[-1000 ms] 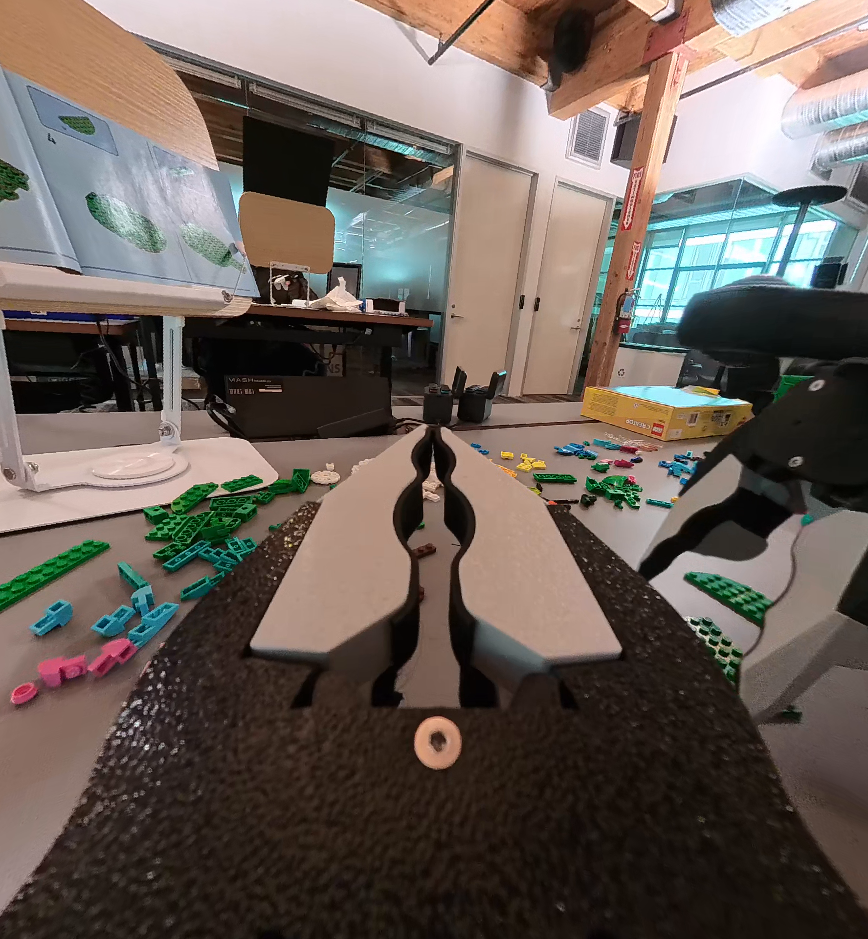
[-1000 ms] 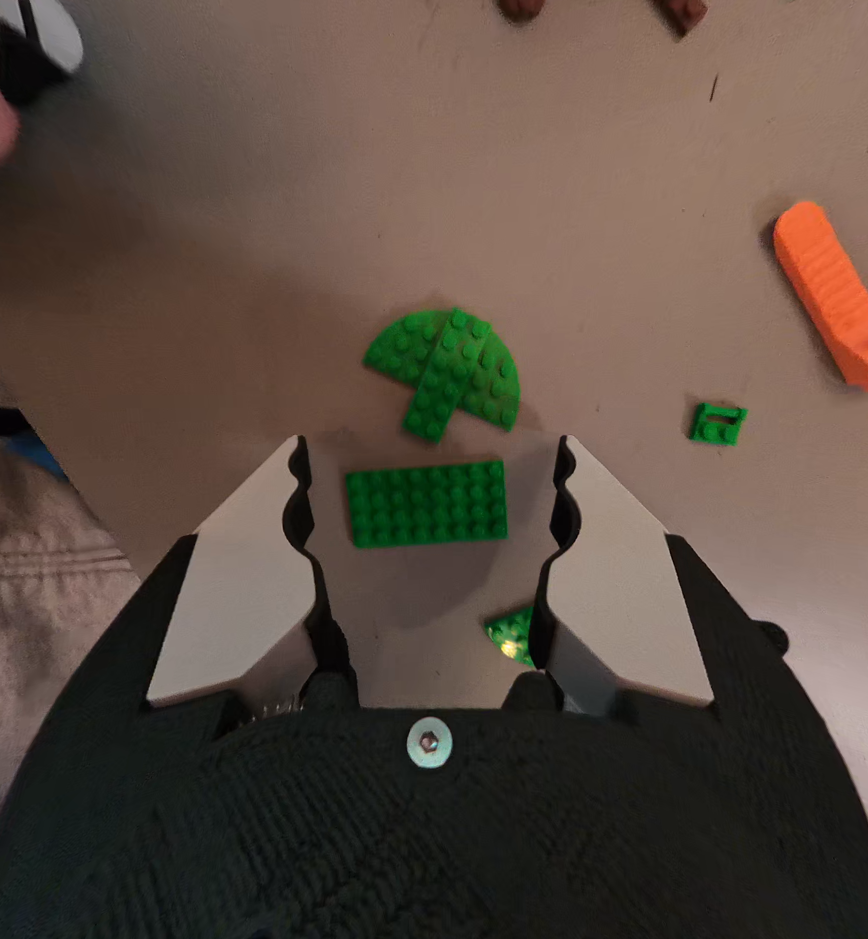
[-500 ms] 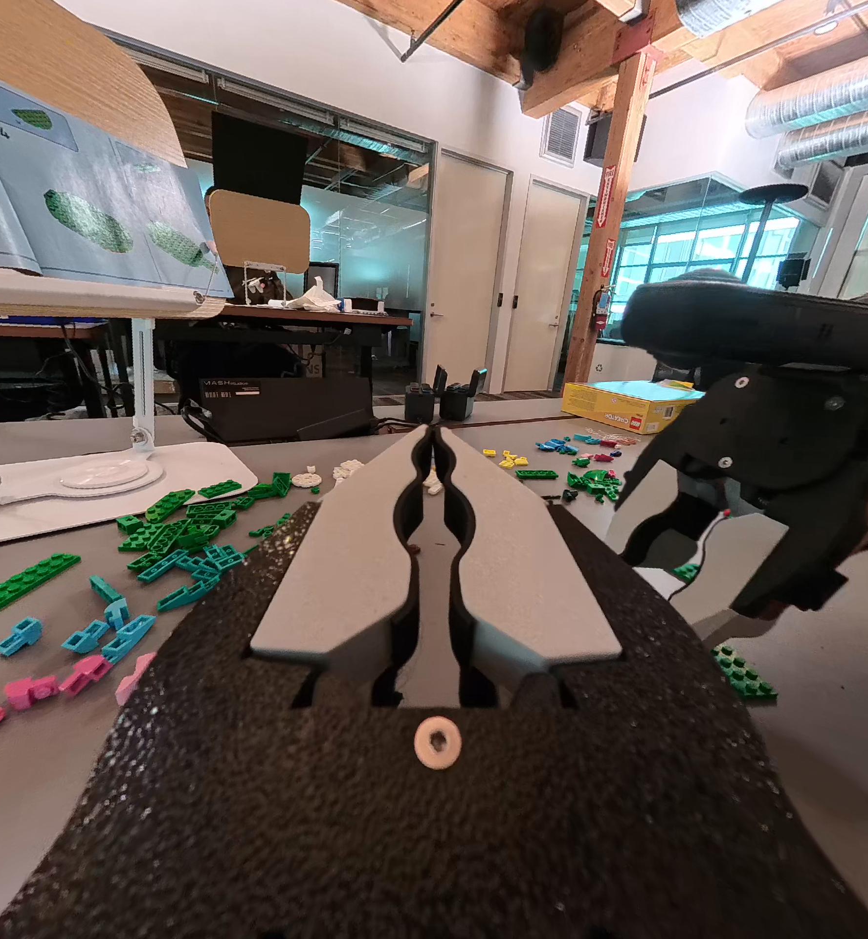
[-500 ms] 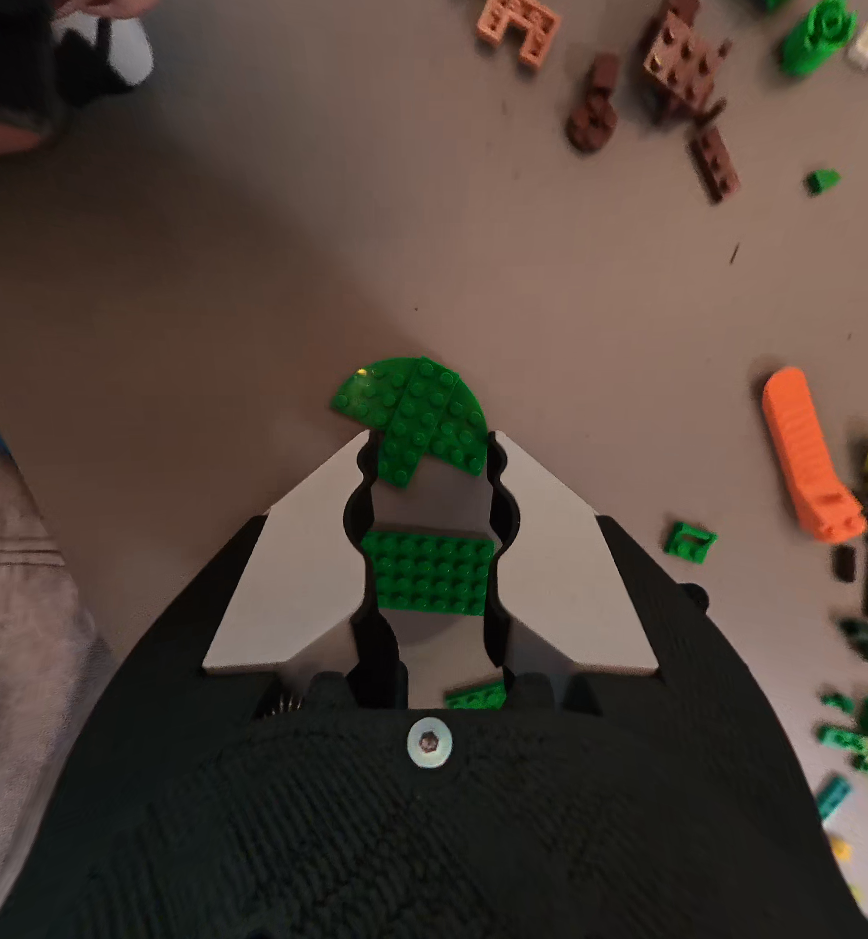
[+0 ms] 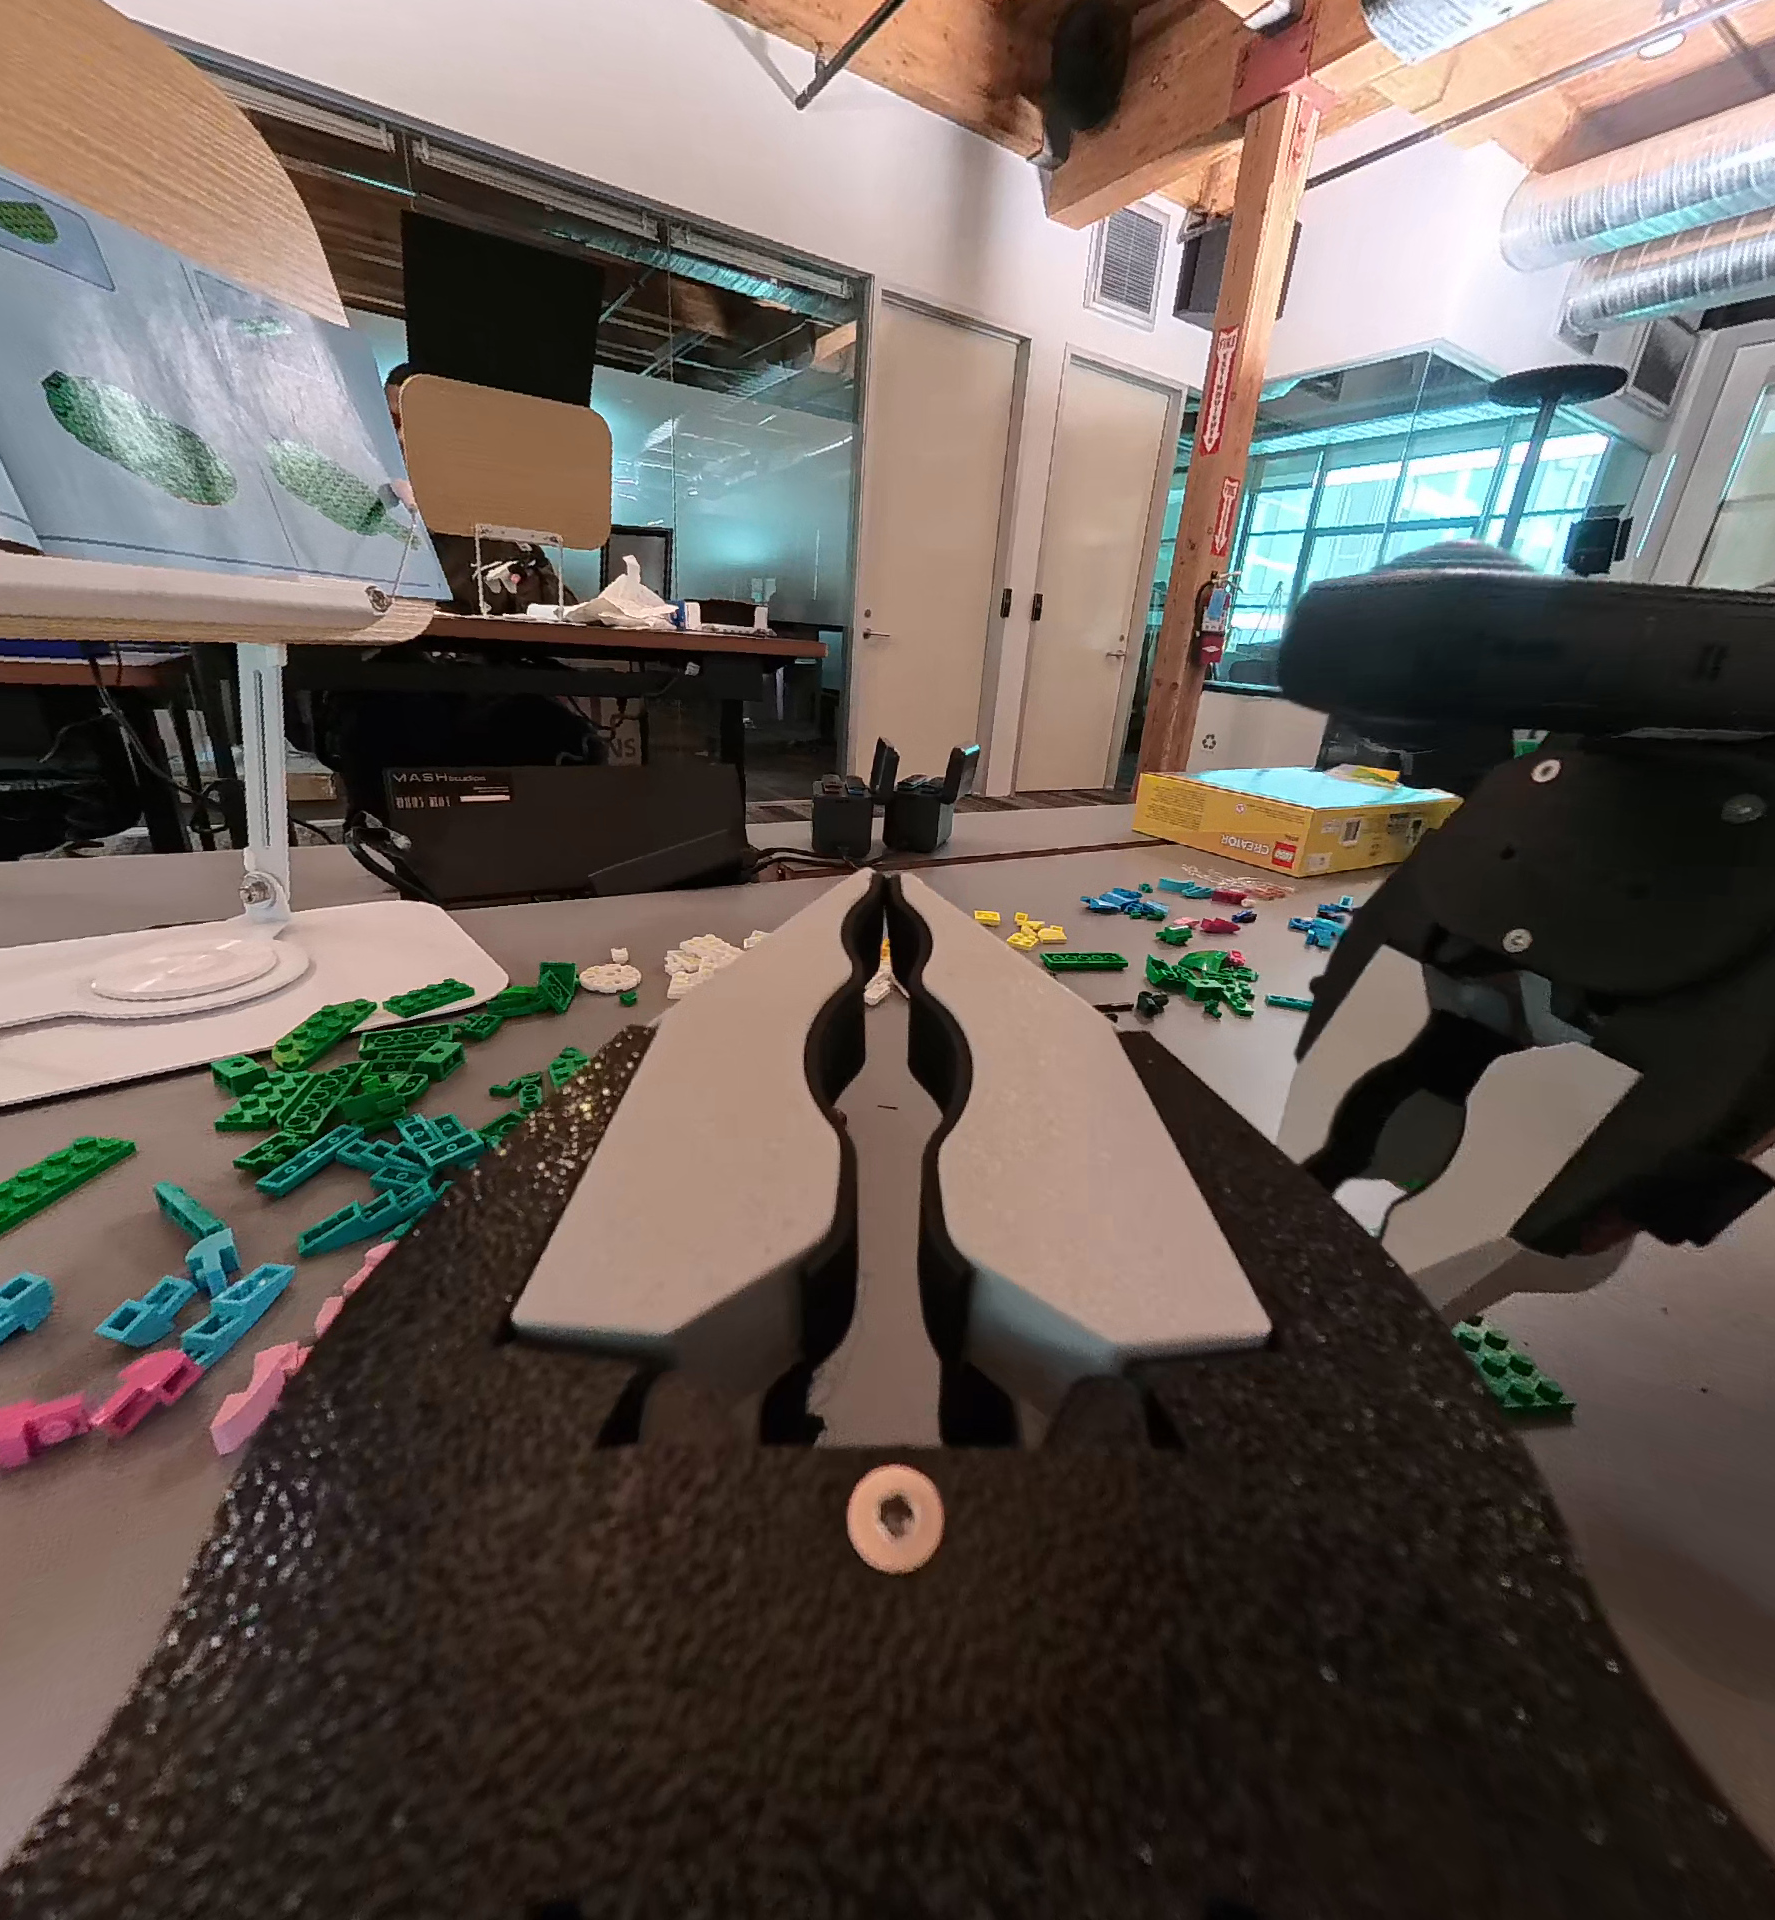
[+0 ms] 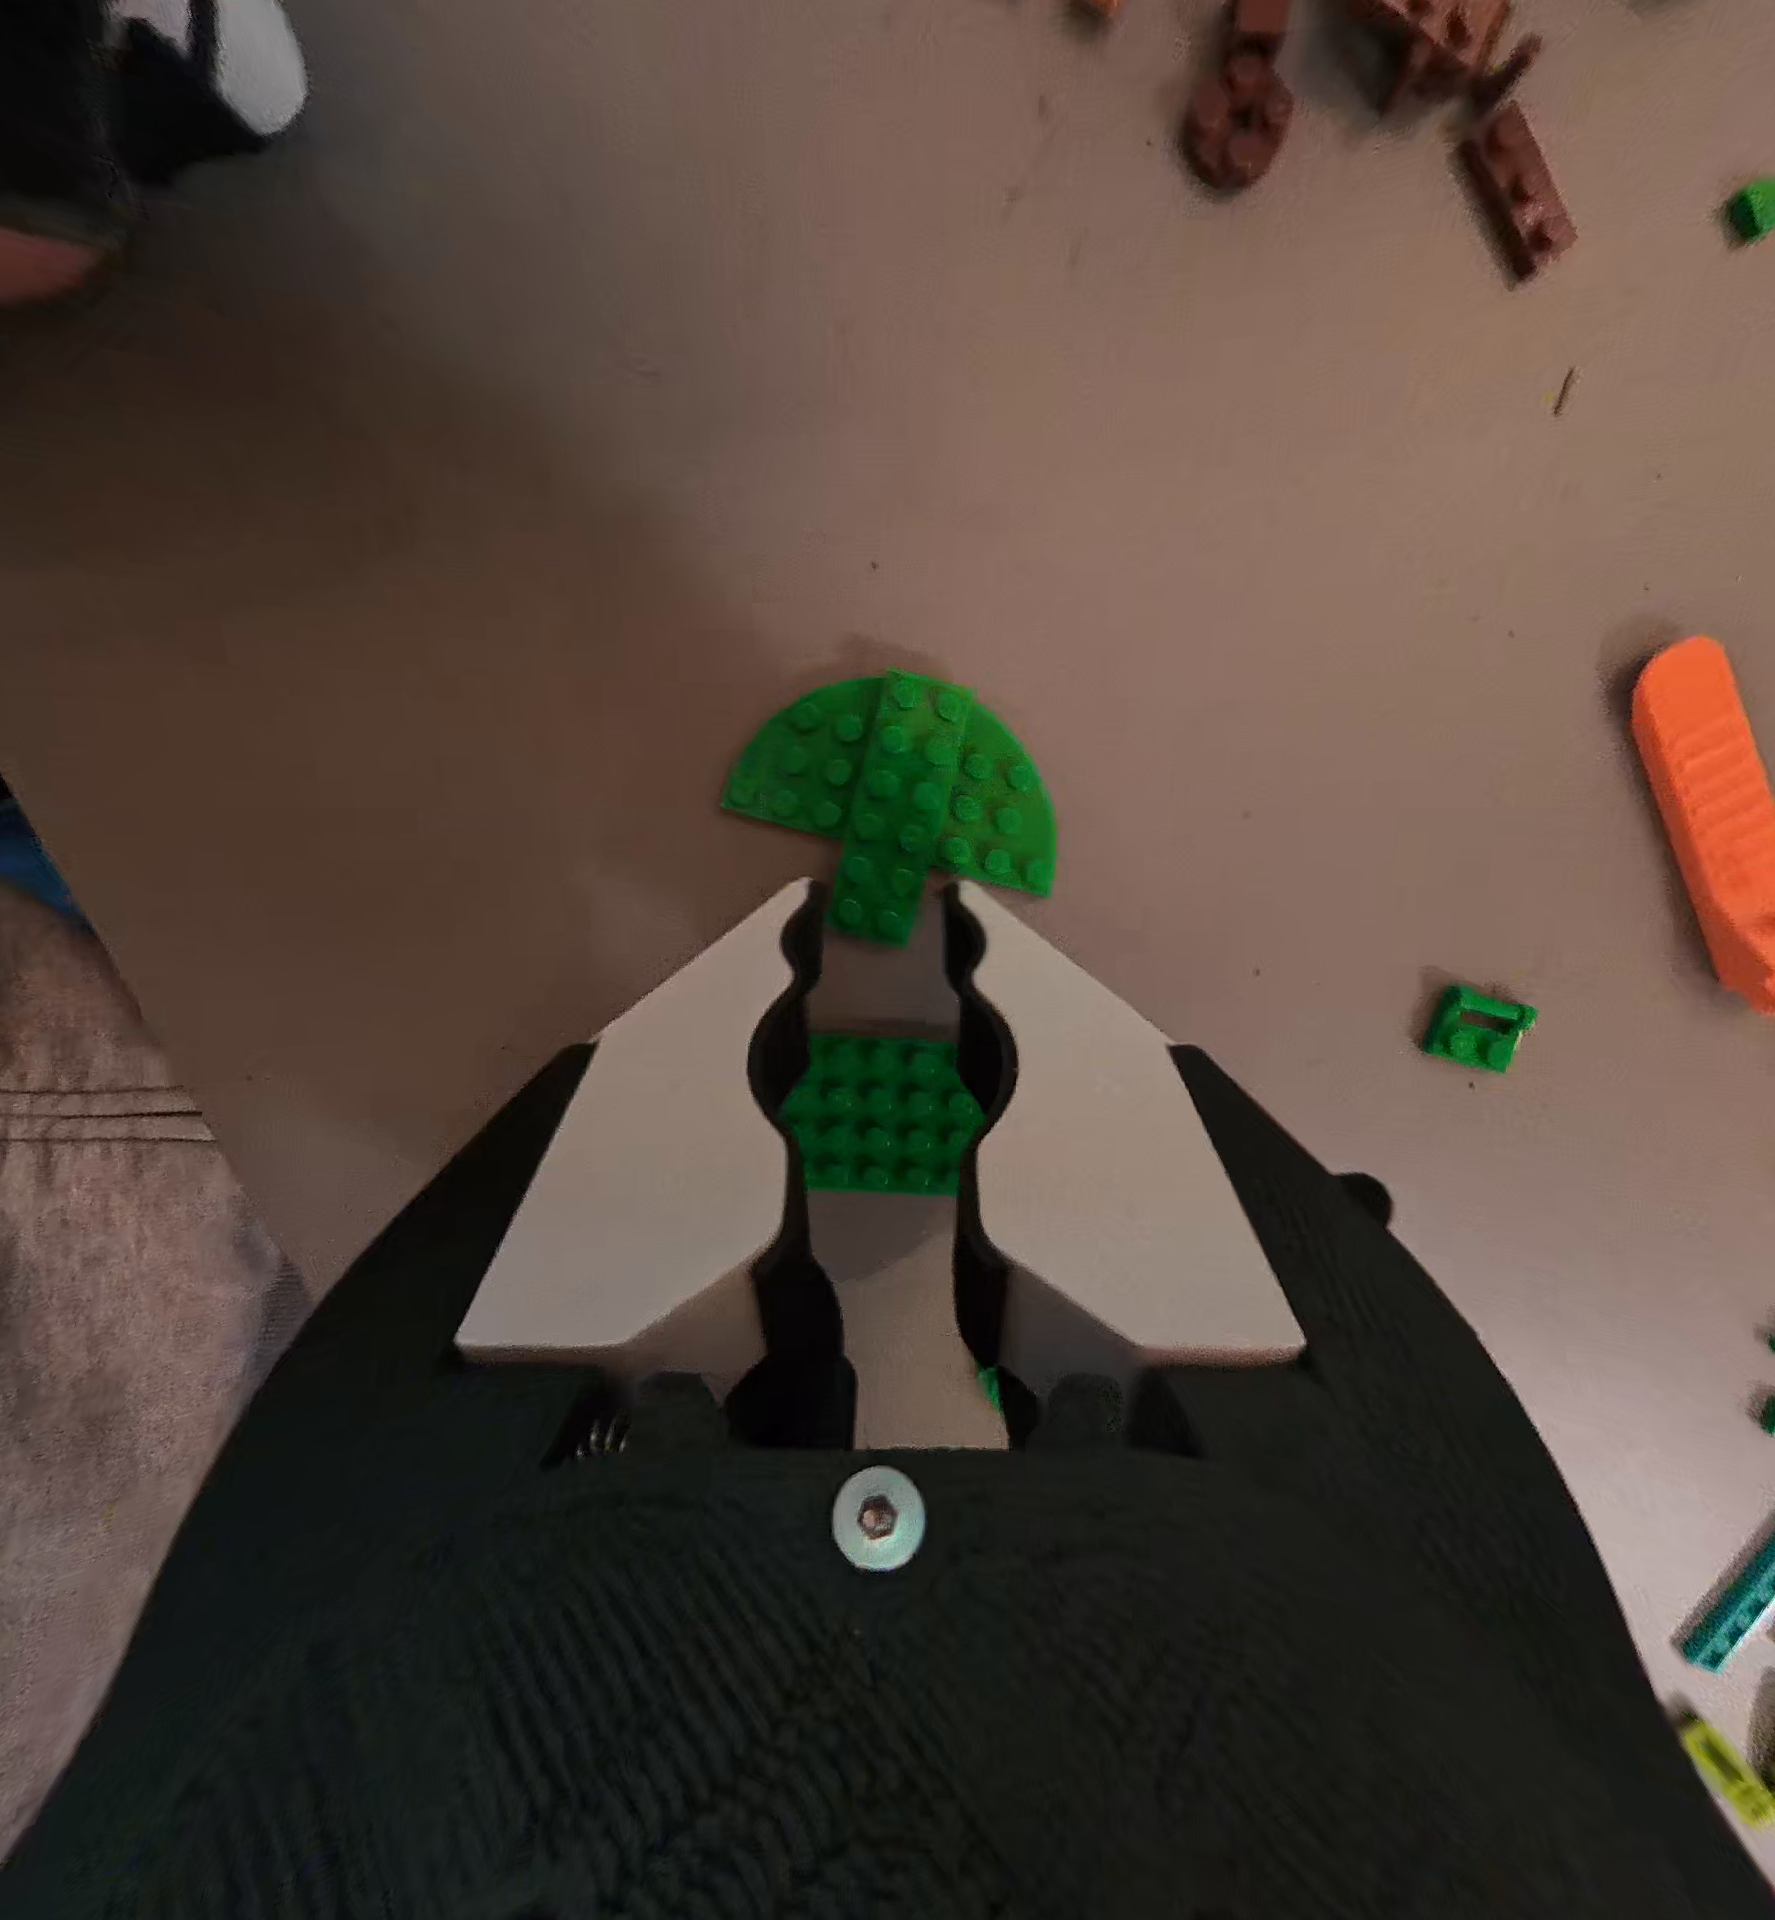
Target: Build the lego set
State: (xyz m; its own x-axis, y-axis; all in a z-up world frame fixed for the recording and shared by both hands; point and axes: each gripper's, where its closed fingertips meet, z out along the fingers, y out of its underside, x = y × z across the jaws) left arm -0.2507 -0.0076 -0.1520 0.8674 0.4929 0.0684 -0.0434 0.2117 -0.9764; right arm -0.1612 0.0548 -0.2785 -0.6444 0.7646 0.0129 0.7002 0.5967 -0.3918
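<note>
My right gripper (image 6: 878, 894) is closing on the narrow green plate (image 6: 888, 821) of the green half-round assembly (image 6: 997, 821) on the grey table (image 6: 1226, 540), but I can't confirm contact. A green rectangular plate (image 6: 883, 1117) lies between its fingers. My left gripper (image 5: 881, 883) is clenched on nothing.

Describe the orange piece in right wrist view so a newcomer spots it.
On the grey table, look right of the right gripper, past the small green plate. The orange brick separator lies flat there. Its bright orange, long ribbed body dwarfs the nearby bricks.
</note>
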